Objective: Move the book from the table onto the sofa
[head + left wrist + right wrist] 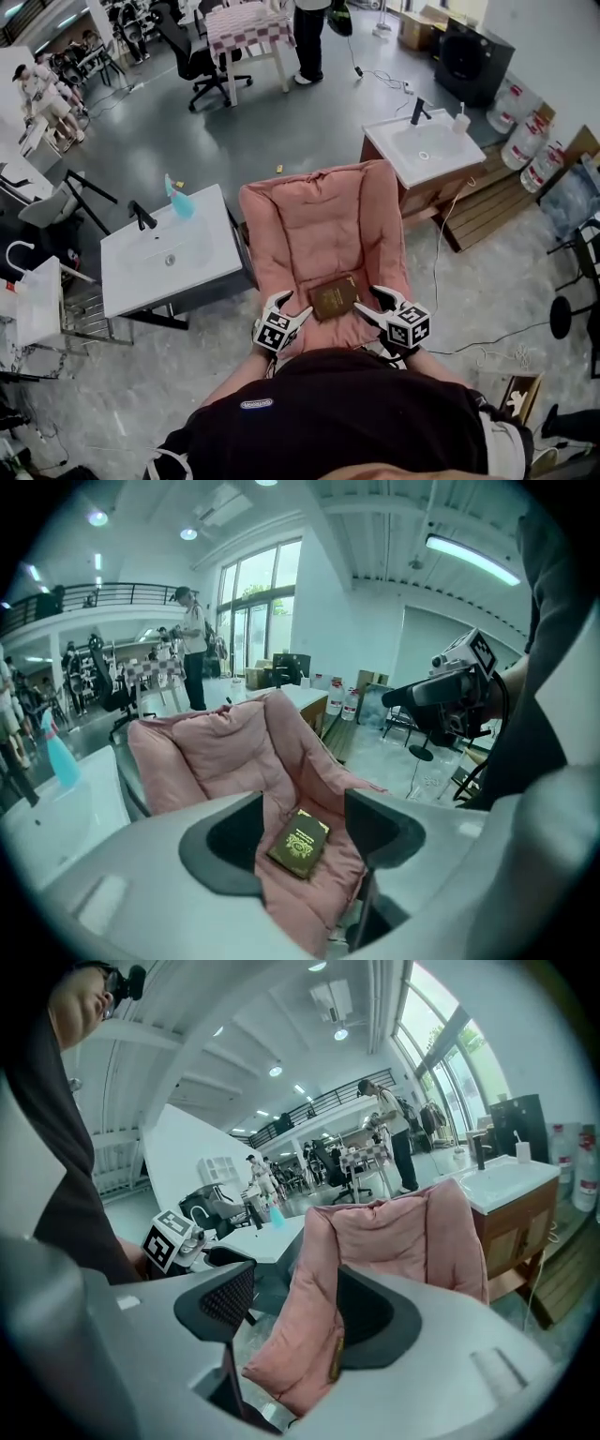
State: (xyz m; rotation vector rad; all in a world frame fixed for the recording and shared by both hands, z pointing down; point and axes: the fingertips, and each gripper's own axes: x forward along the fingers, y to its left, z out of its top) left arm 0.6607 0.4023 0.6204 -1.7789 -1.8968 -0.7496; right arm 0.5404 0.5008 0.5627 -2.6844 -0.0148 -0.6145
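The book (335,296), dark brown with a gold emblem on its cover, lies flat on the seat of the pink padded sofa (309,220), close to the front edge and turned a little askew. In the left gripper view it sits on the cushion beyond the jaws, clear of both pads.

The left gripper (292,307) is held just to the left of the book and the right gripper (372,305) just to the right, both pointing towards the sofa. Neither holds anything. The left gripper's 2 jaws stand wide apart, with only the cushion and book visible past them. The right gripper's jaws are also parted, at a moderate gap, and the sofa's side fills the space behind them. From that side, only a thin gold-edged sliver of the book shows.

A white table (211,272) with a built-in basin stands to the left of the sofa and carries a blue spray bottle (178,199) and a black tap (142,216). A second basin unit (427,150) on a wooden cabinet stands to the right. The person's dark top (337,412) fills the bottom of the head view.
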